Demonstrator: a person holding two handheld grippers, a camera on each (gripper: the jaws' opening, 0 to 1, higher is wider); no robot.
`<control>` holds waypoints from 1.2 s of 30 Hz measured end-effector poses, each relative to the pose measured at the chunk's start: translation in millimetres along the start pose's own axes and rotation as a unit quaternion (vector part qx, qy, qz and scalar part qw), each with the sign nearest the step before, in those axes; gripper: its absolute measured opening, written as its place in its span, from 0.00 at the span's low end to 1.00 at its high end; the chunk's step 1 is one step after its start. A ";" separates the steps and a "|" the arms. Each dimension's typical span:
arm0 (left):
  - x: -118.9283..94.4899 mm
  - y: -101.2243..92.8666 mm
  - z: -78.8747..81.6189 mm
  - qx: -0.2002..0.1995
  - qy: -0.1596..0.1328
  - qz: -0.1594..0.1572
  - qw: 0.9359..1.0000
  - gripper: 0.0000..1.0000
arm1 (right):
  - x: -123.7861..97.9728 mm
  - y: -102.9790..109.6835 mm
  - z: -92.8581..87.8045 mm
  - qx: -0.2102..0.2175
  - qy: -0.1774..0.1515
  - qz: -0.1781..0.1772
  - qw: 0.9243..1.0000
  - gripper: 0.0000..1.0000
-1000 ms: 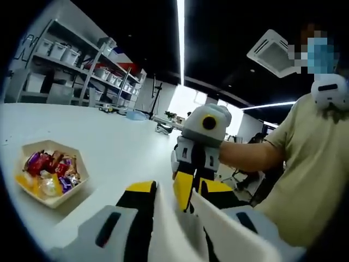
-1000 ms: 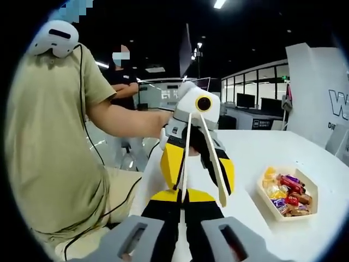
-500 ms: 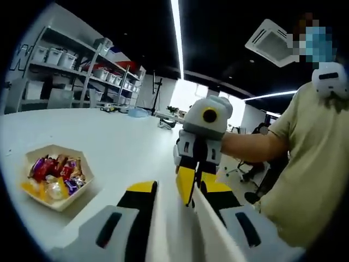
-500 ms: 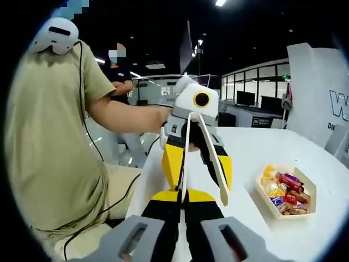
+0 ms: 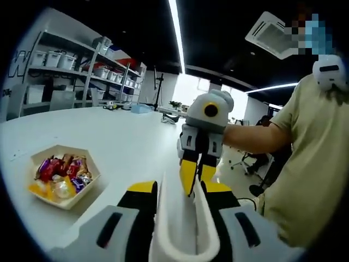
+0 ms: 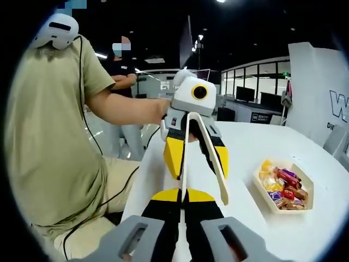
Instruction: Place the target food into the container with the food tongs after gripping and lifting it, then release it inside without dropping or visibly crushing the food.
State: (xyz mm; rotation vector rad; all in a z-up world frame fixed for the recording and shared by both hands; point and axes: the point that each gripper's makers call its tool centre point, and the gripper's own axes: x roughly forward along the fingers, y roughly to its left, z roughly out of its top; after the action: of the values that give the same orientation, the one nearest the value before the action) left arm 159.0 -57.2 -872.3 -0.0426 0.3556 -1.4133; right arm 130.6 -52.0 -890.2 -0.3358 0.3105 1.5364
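Over the white table (image 5: 109, 142), left gripper view: left gripper (image 5: 177, 215) clamps white tongs (image 5: 180, 229), readying them; sweets tray (image 5: 65, 183) well left. Right gripper view: right gripper (image 6: 182, 210) pinches one tong arm, steadying it.

Shelving unit (image 5: 71, 71) with storage bins, upper left; ceiling light strip (image 5: 175, 27) top centre; second person (image 6: 124, 82) standing, upper left.

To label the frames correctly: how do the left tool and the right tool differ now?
The left tool grips the white tongs near their bend; the right tool has its jaws nearly together at one tong tip. The left tool's jaws stand wider apart than the right tool's. Both have yellow jaws.
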 end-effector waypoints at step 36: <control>-20.4 12.1 -41.0 0.053 0.114 0.044 0.991 0.28 | -3.5 0.3 -36.1 -0.022 0.094 -0.001 0.995 0.00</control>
State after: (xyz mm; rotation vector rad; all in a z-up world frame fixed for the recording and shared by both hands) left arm 157.2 -28.0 -909.6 0.2205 0.4656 -1.3494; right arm 130.7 -69.7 -921.8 -0.5170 0.4239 1.5142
